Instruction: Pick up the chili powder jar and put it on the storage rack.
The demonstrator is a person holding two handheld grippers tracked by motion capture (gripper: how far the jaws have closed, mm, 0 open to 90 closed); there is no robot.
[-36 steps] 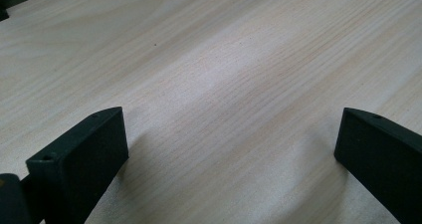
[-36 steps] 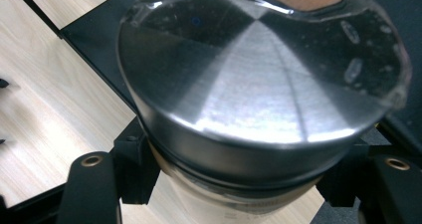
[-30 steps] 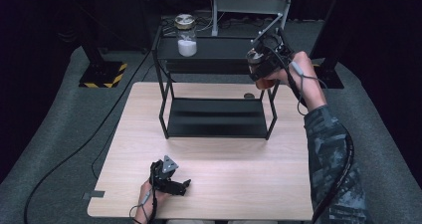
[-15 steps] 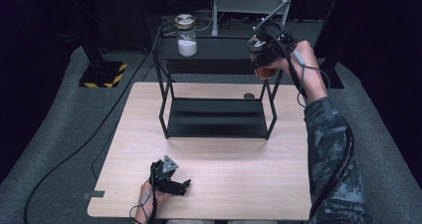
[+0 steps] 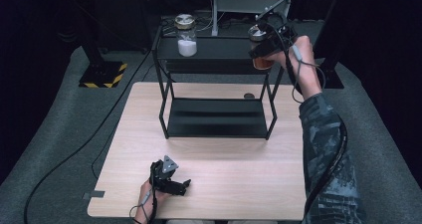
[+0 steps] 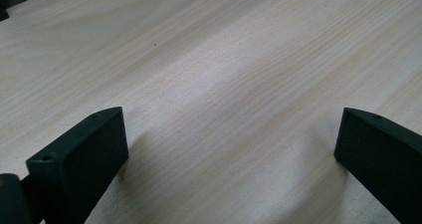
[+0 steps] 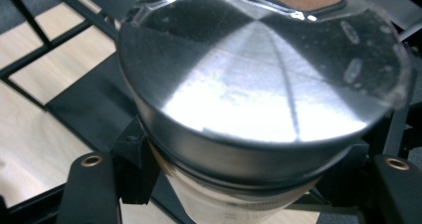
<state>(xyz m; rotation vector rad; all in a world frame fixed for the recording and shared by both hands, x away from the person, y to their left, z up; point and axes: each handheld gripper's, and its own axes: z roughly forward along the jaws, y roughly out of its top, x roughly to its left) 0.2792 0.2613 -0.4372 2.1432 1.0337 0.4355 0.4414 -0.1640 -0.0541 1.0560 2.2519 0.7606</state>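
The right gripper is clamped on a jar with a metal lid, held over the right end of the rack's top shelf. The left gripper rests wide open and empty near the worktop's front edge.

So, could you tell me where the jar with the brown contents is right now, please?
In the high view the brown-filled jar is clamped in the right hand-held gripper at the right end of the black shelf rack's top tier, opposite the white-filled jar.
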